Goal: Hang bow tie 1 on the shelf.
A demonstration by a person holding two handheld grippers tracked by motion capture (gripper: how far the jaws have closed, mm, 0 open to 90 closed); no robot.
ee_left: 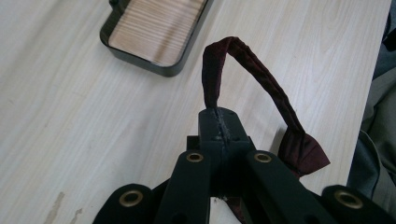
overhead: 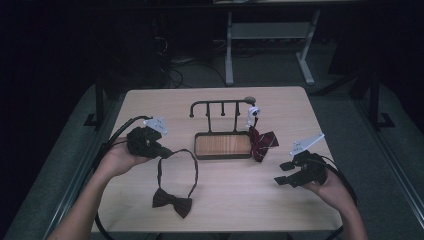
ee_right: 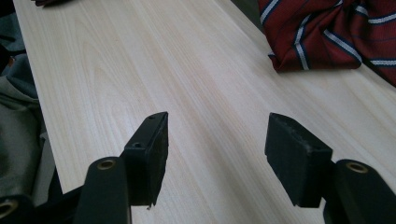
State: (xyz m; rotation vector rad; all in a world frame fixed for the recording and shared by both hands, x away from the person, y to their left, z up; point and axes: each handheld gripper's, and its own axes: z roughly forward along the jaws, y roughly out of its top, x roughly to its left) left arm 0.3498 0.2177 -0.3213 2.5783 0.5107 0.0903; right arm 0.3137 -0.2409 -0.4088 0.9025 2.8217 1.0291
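- Near the bottom centre of the high view: dark bow tie [overhead: 172,202] lying flat on the pale table [overhead: 225,210], its neck strap [overhead: 194,167] looping up toward mid-frame.
- At mid-left of the high view: left claw [overhead: 166,153] clamped shut on the strap's upper left end; in the left gripper view, jaws pressed together on the maroon band at frame centre, band arching up and right, then down to the bow at lower right.
- At mid-right of the high view: right claw [overhead: 282,173] standing wide apart, holding nothing, hovering low over bare wood; striped tie in the upper right of the right gripper view.
- Farther up, centre frame: wooden tray [overhead: 223,145] with a black hook rack [overhead: 220,103] rising behind it; striped red tie [overhead: 262,141] hanging from the rack's right end, its folds slumped onto the table beside the tray.
- Likely step: lifting the bow tie toward a free hook. Best done by keeping a firm pinch, raising slowly so the loop hangs open, using the free claw to spread the strap, then lowering over a hook well clear of the striped tie.
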